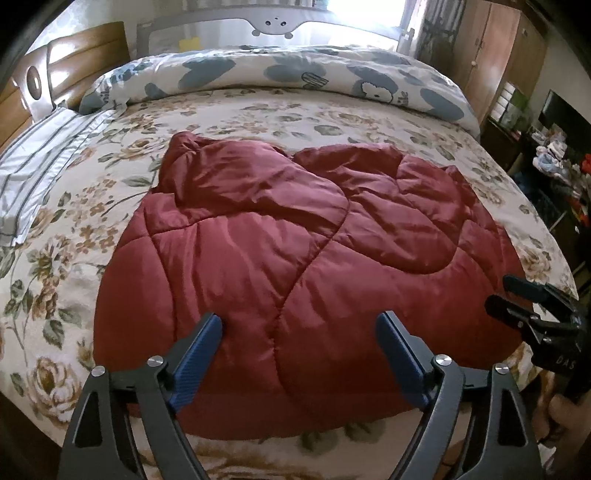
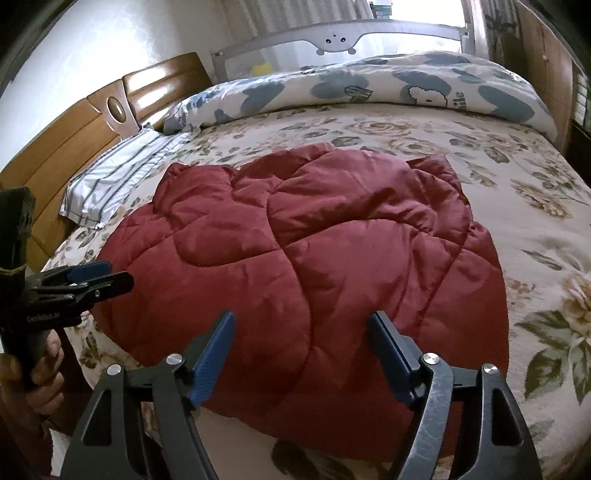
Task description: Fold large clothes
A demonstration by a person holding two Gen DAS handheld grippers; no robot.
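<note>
My left gripper [image 1: 299, 336] and right gripper [image 2: 301, 334] both hang wide open, gripping nothing, over the near edge of the puffy, glossy maroon quilted coat [image 1: 295, 240] lying folded on the floral bed cover [image 1: 55, 295].

Each black, silver-bolted claw [image 1: 299, 354] [image 2: 301, 350] carries ribbed blue pads [image 1: 199, 358]; faint white lettering, perhaps a brand, marks one body.

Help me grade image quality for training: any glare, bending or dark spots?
Left wrist view: window blown out white, bed edges bowed by the fisheye, corners black. Right wrist view: glare on the headboard, same bowing, jacket sharp.
</note>
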